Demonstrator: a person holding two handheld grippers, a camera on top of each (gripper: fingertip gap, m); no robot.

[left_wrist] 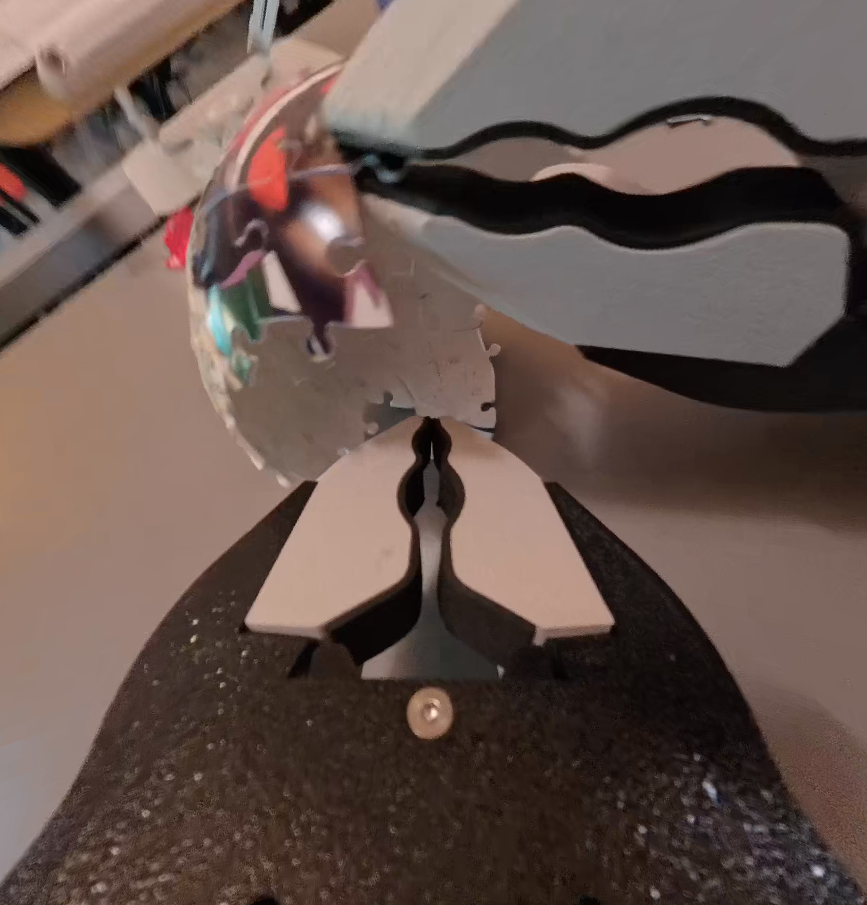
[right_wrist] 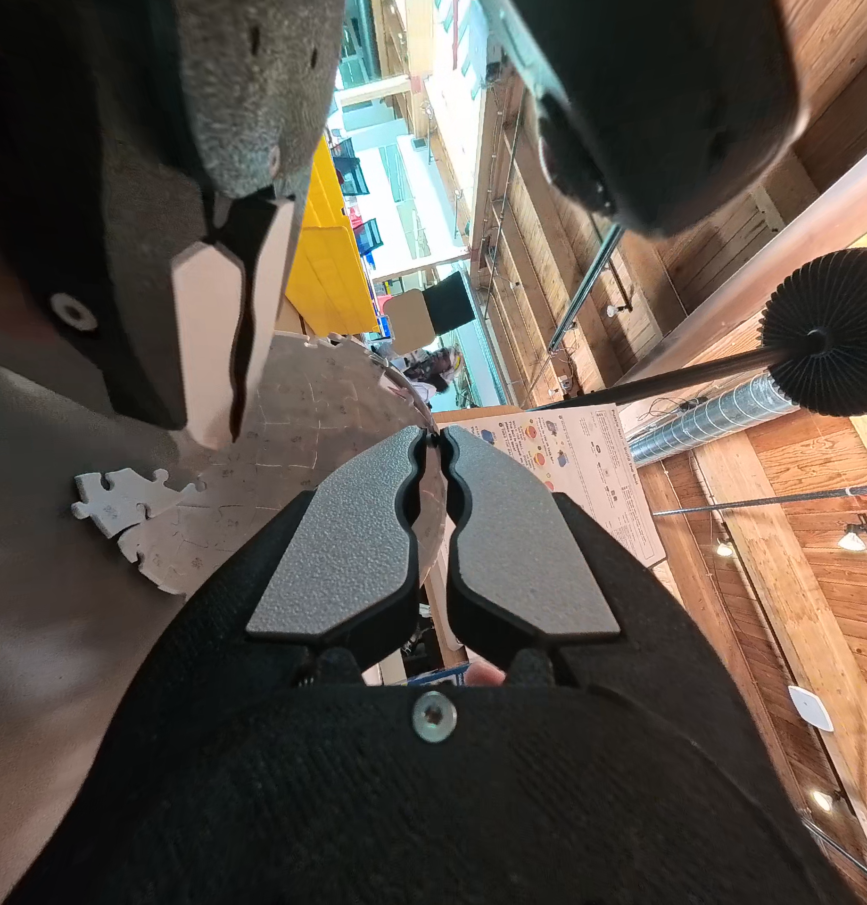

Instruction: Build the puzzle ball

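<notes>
A partly built puzzle ball point(left_wrist: 421, 343) is held in the air as a curved shell. Its outside is coloured and glossy, its inside plain grey, and its edges are jagged with tabs. My left gripper point(left_wrist: 431, 431) is shut on the shell's lower edge. My right gripper point(left_wrist: 367, 164) comes in from the right and is shut on the upper rim. In the right wrist view the shell's grey inside point(right_wrist: 299, 440) shows, with my right gripper point(right_wrist: 433, 436) shut on its edge and the left gripper point(right_wrist: 225, 431) shut on it at upper left. A few joined pieces point(right_wrist: 122, 499) jut out at the left.
A beige table top point(left_wrist: 78, 489) lies below, with a red object point(left_wrist: 179, 235) behind the shell. The right wrist view looks upward: a printed instruction sheet point(right_wrist: 568, 465), a black pleated disc on a rod point(right_wrist: 833, 333), yellow bins point(right_wrist: 328, 254) and a wooden ceiling. The left gripper's tips are roughly 9 centimetres from the right gripper's.
</notes>
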